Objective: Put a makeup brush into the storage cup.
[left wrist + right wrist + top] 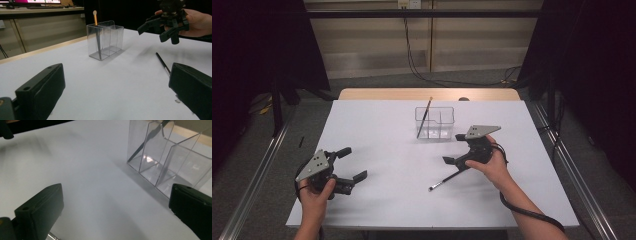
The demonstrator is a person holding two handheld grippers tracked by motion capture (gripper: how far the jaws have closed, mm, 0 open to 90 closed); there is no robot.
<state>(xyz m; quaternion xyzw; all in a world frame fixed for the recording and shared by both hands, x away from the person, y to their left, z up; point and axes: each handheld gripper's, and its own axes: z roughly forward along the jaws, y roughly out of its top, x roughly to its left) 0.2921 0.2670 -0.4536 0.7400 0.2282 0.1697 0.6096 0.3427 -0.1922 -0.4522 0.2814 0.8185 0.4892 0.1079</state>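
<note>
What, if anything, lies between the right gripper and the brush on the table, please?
Nothing visible: the right gripper hangs open right over the black brush, which lies flat on the bare white table, apart from the clear organizer.

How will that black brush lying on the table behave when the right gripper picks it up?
The black brush looks thin and straight, so probably stiff and light. It lies flat on the smooth white table, so it may roll or skid if nudged. The open right gripper would likely need to close across its narrow shaft squarely, or it could pivot.

Black curtains (257, 45) flank a beige wall (422, 45).
</note>
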